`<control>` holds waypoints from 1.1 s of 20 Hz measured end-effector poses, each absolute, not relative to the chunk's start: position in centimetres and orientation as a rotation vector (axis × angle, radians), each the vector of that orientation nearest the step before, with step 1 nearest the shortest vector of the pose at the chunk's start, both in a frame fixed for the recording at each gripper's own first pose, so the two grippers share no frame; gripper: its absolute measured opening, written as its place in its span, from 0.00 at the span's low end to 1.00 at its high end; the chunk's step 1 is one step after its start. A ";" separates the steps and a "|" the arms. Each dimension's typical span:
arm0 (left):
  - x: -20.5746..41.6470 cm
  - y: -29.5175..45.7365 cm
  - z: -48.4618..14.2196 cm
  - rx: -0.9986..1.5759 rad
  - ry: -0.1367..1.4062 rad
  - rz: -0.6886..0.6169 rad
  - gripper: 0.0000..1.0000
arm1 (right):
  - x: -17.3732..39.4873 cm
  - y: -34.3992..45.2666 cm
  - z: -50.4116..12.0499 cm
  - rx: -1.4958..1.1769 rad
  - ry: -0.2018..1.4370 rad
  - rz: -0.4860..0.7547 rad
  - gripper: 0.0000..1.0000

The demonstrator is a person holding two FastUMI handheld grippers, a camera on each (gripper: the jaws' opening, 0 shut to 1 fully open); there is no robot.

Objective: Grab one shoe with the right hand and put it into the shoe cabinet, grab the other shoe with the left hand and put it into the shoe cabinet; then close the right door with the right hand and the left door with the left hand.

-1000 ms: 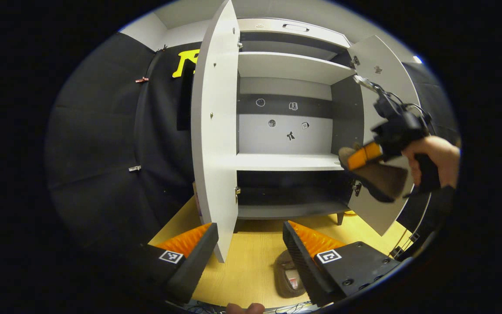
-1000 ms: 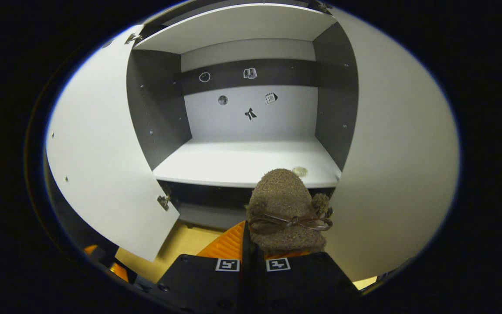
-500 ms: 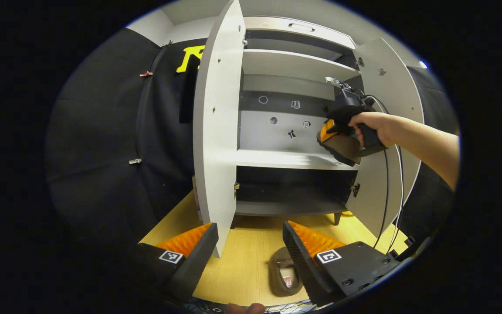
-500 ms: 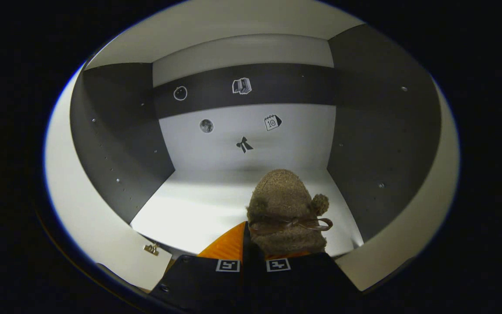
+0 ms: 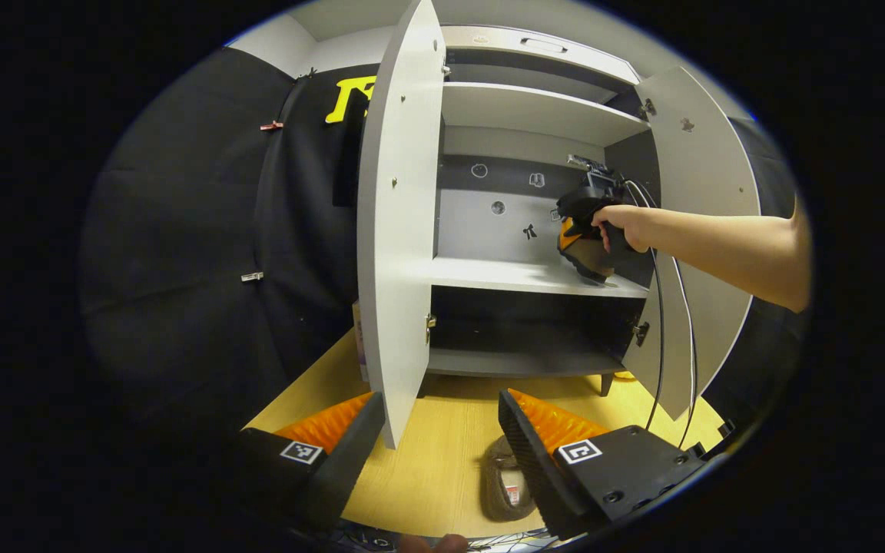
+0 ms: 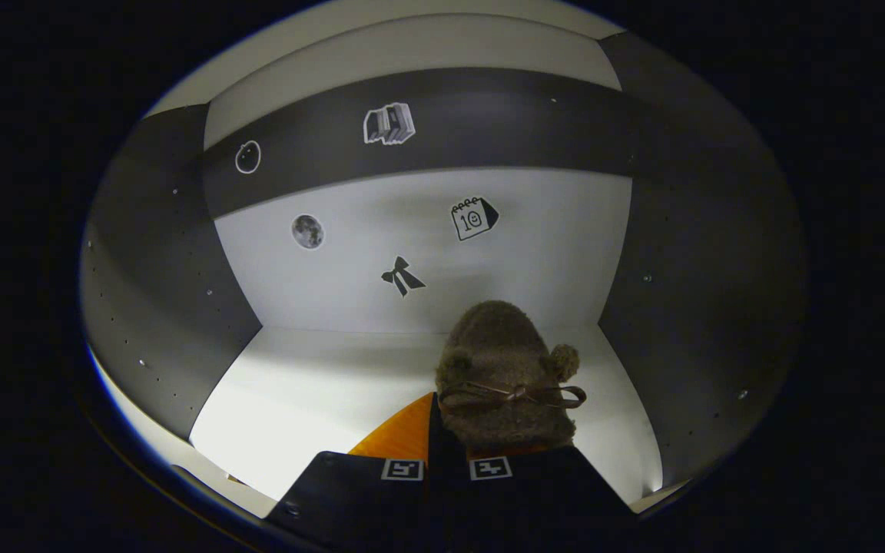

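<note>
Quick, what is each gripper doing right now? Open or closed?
Left gripper: open, holding nothing, above the brown shoe on the floor.
Right gripper: closed on the other fuzzy brown shoe, inside the cabinet over the middle shelf.

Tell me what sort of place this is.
Probably a staged recording booth got up as a home entryway: a white shoe cabinet with both doors open, black cloth hung as a wall, and a fuzzy brown slipper on the wooden floor by the left tongs.
</note>
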State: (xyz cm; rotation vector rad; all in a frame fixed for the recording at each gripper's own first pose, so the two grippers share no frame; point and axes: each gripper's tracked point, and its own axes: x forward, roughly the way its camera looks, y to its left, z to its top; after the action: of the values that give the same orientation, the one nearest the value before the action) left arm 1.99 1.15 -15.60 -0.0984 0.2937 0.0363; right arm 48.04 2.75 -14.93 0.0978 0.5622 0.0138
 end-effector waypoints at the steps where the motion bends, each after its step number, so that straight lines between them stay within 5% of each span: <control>1: 2.1 1.5 -15.8 -0.097 0.297 0.044 0.95 | 48.4 2.7 -15.3 0.089 0.567 0.006 0.07; 7: 2.3 1.4 -16.3 -0.110 0.314 0.044 0.95 | 48.7 2.7 -16.6 0.101 0.610 -0.020 0.09; 9: 2.5 1.4 -16.3 -0.104 0.315 0.038 0.95 | 48.7 2.8 -16.9 0.118 0.630 -0.027 0.16; 10: 2.7 1.3 -16.3 -0.103 0.314 0.033 0.95 | 48.5 2.9 -16.8 0.121 0.632 -0.025 0.12; 17: 3.6 0.2 -16.4 -0.099 0.316 -0.030 0.95 | 45.3 3.2 -14.4 0.148 0.581 -0.007 0.79; 22: 4.1 -1.2 -17.2 -0.087 0.314 -0.081 0.95 | 41.4 2.7 -10.0 0.197 0.438 0.011 0.94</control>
State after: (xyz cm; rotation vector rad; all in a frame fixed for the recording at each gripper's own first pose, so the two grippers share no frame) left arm 4.14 -1.19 -17.23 -0.0869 0.3136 -0.0810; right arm 41.45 2.73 -9.99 0.1974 0.4384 0.0109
